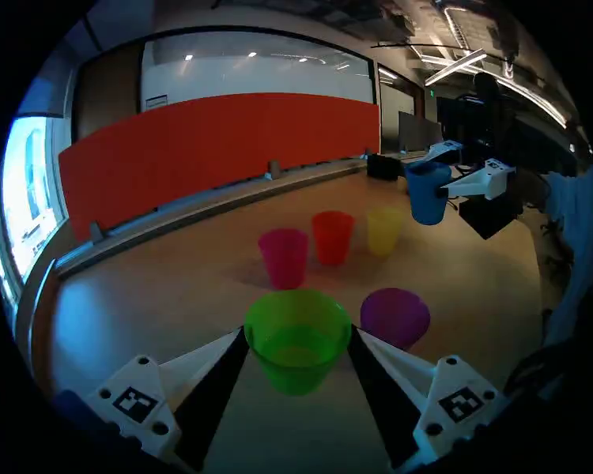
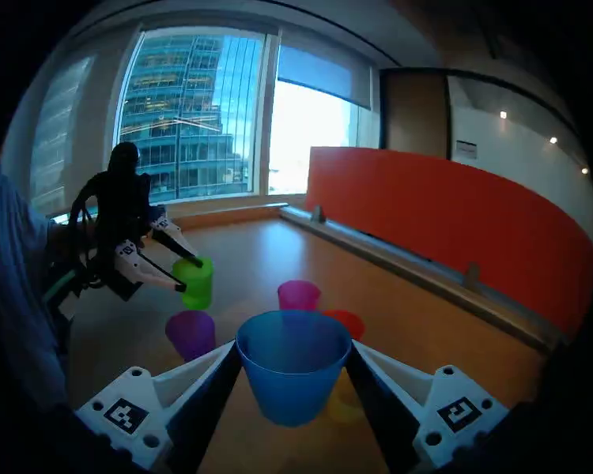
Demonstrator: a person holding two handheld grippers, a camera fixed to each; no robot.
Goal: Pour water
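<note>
Left claw (image 1: 296, 333): narrowed onto a translucent green plastic cup (image 1: 296, 351), both fingers pressing its sides; cup upright.
Right claw (image 2: 294, 347): clamped on a blue plastic cup (image 2: 292, 379), upright, raised above the wooden desk (image 1: 178, 300).
Desk: pink cup (image 1: 283, 257), red cup (image 1: 332, 235), yellow cup (image 1: 383, 229) and purple cup (image 1: 394, 316) standing.

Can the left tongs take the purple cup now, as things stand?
Probably not: the left tongs are shut on the green cup, so they have no free grip, though the purple cup stands close beside them, unblocked.

There are one green cup (image 1: 297, 347), one blue cup (image 2: 293, 379), four other cups (image 1: 284, 257) (image 1: 332, 235) (image 1: 384, 229) (image 1: 394, 316), and two tools (image 1: 296, 333) (image 2: 293, 345).
</note>
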